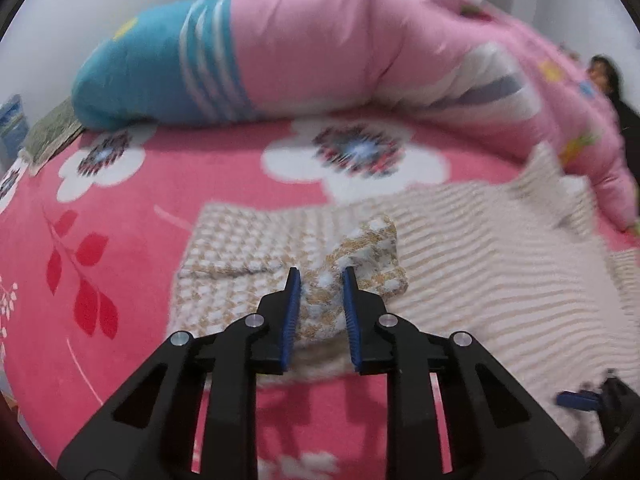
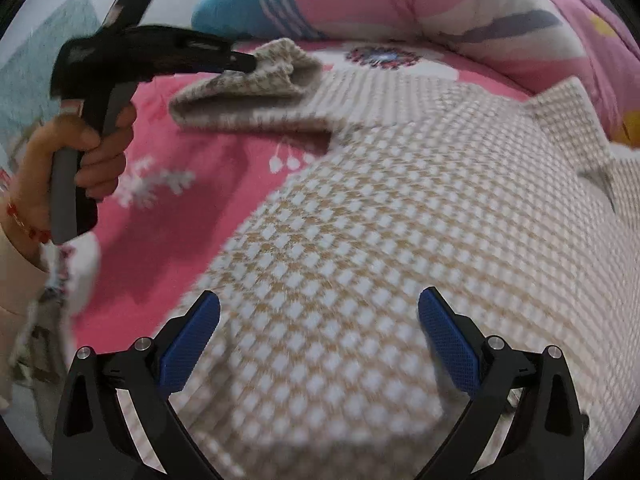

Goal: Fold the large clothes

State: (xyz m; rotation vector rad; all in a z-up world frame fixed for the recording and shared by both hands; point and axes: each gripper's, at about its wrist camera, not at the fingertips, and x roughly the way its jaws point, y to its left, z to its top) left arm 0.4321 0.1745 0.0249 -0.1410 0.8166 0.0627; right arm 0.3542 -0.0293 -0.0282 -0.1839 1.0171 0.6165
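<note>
Two tools share the work: the left tool (image 1: 319, 280) pinches the sleeve (image 1: 360, 256), lifting it to fold toward 3 o'clock — the right tool (image 2: 319, 312) hovers spread, ungripping, over the sweater (image 2: 380, 200) on the bed (image 1: 140, 272).

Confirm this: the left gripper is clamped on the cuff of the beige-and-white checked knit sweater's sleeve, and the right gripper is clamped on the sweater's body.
Not quite. The right gripper is open, its blue pads spread wide above the beige-and-white checked knit sweater without gripping it, as the right wrist view shows. The rest holds: the left gripper is clamped on the sleeve cuff.
</note>
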